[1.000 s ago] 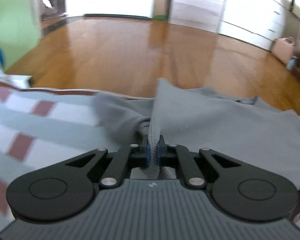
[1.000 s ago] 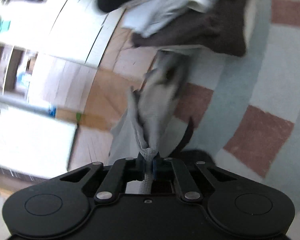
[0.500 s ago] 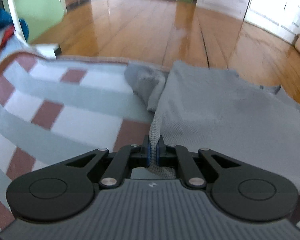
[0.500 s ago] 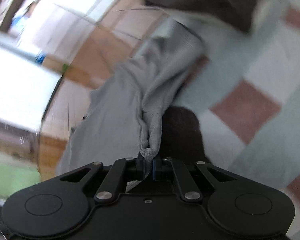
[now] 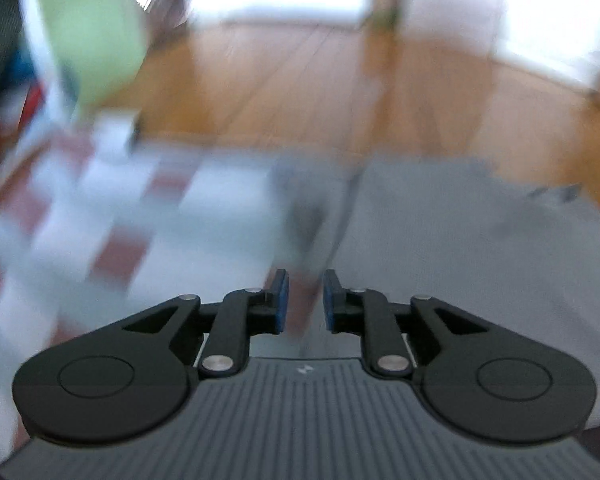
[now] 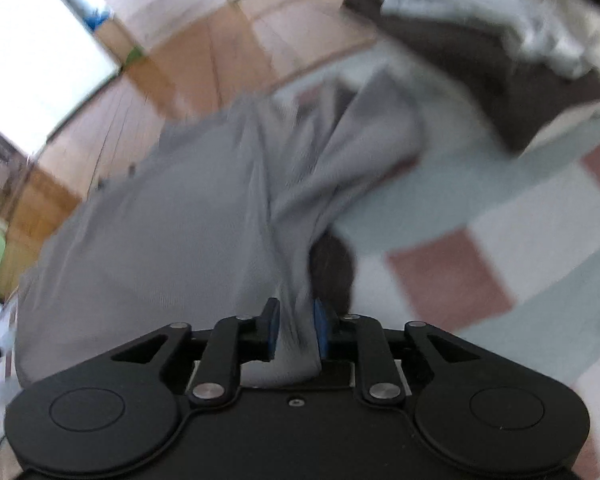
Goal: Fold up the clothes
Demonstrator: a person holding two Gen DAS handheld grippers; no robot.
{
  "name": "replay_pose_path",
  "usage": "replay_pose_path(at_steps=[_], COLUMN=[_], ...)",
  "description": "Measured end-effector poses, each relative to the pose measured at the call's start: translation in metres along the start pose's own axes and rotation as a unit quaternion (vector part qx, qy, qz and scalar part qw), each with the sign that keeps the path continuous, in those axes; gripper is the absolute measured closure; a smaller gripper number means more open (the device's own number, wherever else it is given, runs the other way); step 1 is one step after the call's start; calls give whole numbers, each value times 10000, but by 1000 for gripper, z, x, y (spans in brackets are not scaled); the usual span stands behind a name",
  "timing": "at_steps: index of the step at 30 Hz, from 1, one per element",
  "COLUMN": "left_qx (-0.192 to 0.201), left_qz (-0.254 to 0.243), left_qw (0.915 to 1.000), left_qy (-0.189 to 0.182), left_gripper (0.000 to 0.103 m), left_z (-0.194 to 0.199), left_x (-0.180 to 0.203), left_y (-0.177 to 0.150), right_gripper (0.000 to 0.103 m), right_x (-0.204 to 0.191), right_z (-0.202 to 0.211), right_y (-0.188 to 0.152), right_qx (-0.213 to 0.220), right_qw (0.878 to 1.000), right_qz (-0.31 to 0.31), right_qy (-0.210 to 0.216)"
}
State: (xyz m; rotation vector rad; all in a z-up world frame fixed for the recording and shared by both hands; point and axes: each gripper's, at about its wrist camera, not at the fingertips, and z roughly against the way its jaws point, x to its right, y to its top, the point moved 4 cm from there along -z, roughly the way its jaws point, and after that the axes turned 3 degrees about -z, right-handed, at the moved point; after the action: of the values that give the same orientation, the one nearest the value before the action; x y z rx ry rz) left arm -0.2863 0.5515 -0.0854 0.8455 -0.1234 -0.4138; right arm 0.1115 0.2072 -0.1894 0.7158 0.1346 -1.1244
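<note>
Between the opening right tongs (image 6: 294, 330) lies grey cloth (image 6: 180, 220).

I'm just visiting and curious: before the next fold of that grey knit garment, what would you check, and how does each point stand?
1. Left gripper free of cloth: ok, jaws opening, nothing between them.
2. Right gripper free of cloth: not ok, jaws opening, a fold of the grey knit garment is between them.
3. Garment lying flat: not ok, bunched ridge on one side.
4. Garment wholly on the red-and-white checked cover: cannot tell.
5. Pile of dark and white clothes apart from the garment: cannot tell, blurred.
</note>
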Motion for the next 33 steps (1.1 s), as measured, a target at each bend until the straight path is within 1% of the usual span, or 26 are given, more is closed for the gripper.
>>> replay_pose_path(at_steps=[1, 2, 4, 6, 8, 10, 11, 12, 13, 14, 16, 17, 18, 20, 21, 22, 23, 24, 25, 26, 27, 28, 30, 31, 32, 33], left_qx=[168, 192, 80, -164, -451, -712, -759, -763, -735, -692, -709, -797, -936, -1238, -1391, -1519, -1572, -1625, -1671, -1690, -1699, -1707, -1733, -1749, -1759, -1740], left_qz=[-146, -257, -424, -569, -650, -670, -690, -741, -860, -995, -1192, -1184, -1124, -979, -900, -834, -806, -778, -759, -761, -753, -745, -714, -676, -627, -563], left_qw=[9997, 9991, 9958, 9902, 9824, 9740, 9706, 9684, 9677, 9679, 9677, 9674, 9663, 9636, 9615, 9595, 9584, 9574, 9564, 9559, 9553, 9547, 9531, 9520, 9508, 9493], left_qy=[-134, -289, -805, -1263, -1693, -2042, -2177, -2258, -2253, -2203, -2105, -2094, -2118, -2157, -2192, -2222, -2240, -2257, -2271, -2278, -2299, -2320, -2377, -2421, -2472, -2558], left_gripper=[67, 65, 65, 65, 65, 65, 65, 65, 65, 65, 64, 64, 64, 64, 64, 64, 64, 64, 64, 63, 62, 62, 62, 62, 62, 62], left_z=[6, 6, 0, -10, -21, -30, -34, -37, -38, -38, -41, -43, -48, -58, -62, -66, -68, -70, -71, -72, -72, -73, -75, -76, -79, -80], left_x=[12, 26, 62, 100, 140, 174, 187, 199, 209, 216, 221, 220, 217, 212, 211, 209, 208, 207, 206, 206, 207, 207, 207, 207, 208, 208], left_y=[7, 12, 19, 22, 25, 27, 28, 29, 27, 24, 13, 7, 0, -13, -18, -22, -25, -28, -30, -31, -31, -31, -31, -32, -32, -31], right_gripper=[68, 66, 63, 60, 53, 51, 50, 65, 97, 99, 102, 102, 102, 102, 101, 101, 100, 92, 81, 69, 41, 36, 36, 44, 62, 93], right_x=[9, 18, 33, 42, 50, 55, 56, 56, 50, 40, 21, 16, 16, 26, 32, 37, 42, 47, 50, 55, 61, 67, 68, 65, 61, 54], right_z=[5, 4, -3, -22, -41, -61, -66, -69, -66, -58, -25, -14, -13, -27, -35, -38, -41, -44, -44, -47, -51, -55, -59, -64, -68, -66], right_y=[5, 13, 29, 46, 60, 71, 75, 79, 83, 87, 84, 78, 73, 64, 62, 62, 62, 62, 62, 62, 59, 56, 56, 61, 66, 73], right_qx=[133, 222, 350, 346, 269, 186, 336, 491, 671, 865, 1647, 1786, 1752, 1450, 1304, 1251, 1198, 1151, 1146, 1133, 1112, 1108, 1339, 1330, 1325, 1354], right_qw=[9997, 9988, 9961, 9941, 9928, 9918, 9911, 9905, 9917, 9938, 9856, 9813, 9797, 9802, 9813, 9851, 9881, 9903, 9912, 9908, 9898, 9883, 9860, 9868, 9876, 9887], right_qz=[-166, -367, -734, -965, -1132, -1263, -1287, -1286, -1091, -698, 182, 502, 687, 937, 939, 688, 437, 176, -153, -471, -705, -908, -877, -779, -668, -455], right_qy=[138, 240, 355, 346, 289, -36, 14, 67, 115, 11, -328, -517, -687, -966, -1064, -962, -859, -755, -649, -567, -548, -526, -461, -493, -512, -457])
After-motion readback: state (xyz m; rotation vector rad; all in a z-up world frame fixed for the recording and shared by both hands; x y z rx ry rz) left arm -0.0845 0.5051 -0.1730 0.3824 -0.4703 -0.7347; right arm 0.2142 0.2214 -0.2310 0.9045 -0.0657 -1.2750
